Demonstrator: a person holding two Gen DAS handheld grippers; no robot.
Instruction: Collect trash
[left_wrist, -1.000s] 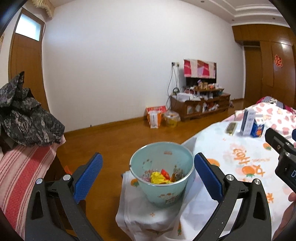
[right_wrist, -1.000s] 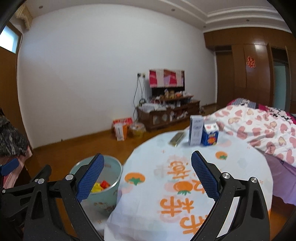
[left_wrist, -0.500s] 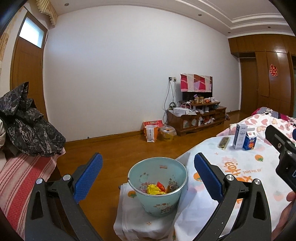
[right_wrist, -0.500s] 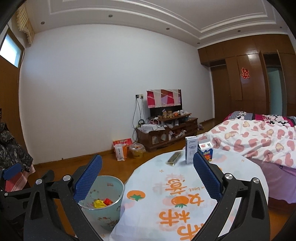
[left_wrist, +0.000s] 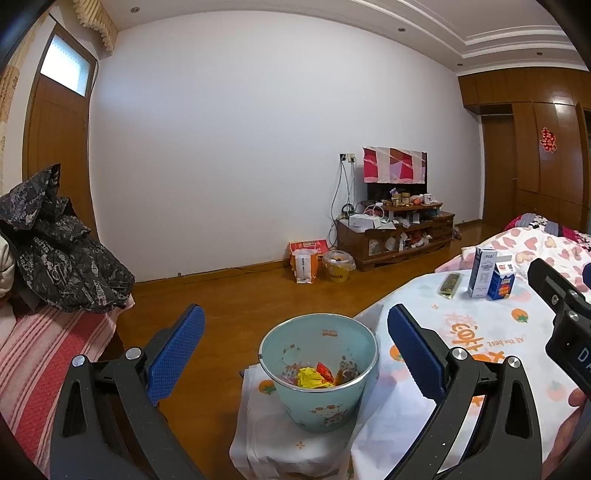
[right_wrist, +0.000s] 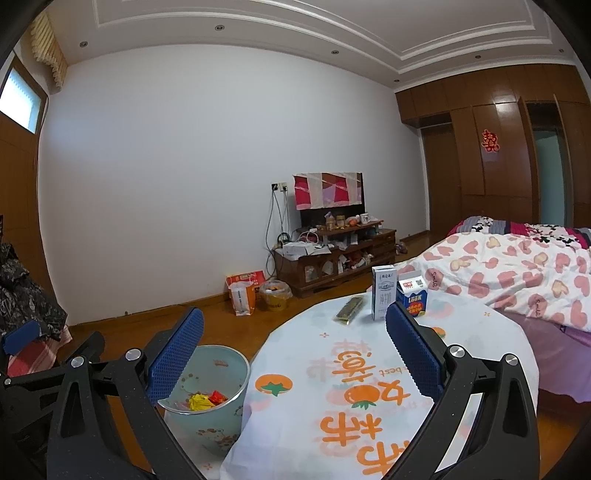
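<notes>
Bedroom, white back wall, wooden floor (left_wrist: 229, 295) bare and open from the striped sofa (left_wrist: 40, 350) on the left to the TV cabinet (left_wrist: 395, 236) at the far wall. One round table (right_wrist: 461, 332) with an orange-print cloth; its left edge hangs just beside the trash bin (left_wrist: 319, 373), cloth draped under and against the bin wall.

Left gripper (left_wrist: 295, 350): level, pointing forward, fingers wide apart, nothing between them; bin seen in the gap, beyond the tips. Right gripper (right_wrist: 295, 350): level over the near table edge, fingers likewise wide apart and empty. A bit of hand (left_wrist: 569, 424) shows at the lower right of the left view.

Counts: one bin, with yellow and red wrappers (left_wrist: 314, 376) inside. On the table's far side: two cartons, tall white carton (right_wrist: 383, 297) and short blue carton (right_wrist: 413, 300) touching side by side; one flat dark packet (right_wrist: 349, 309) just left of them. Bed (right_wrist: 517, 273) beyond the table's right edge.
</notes>
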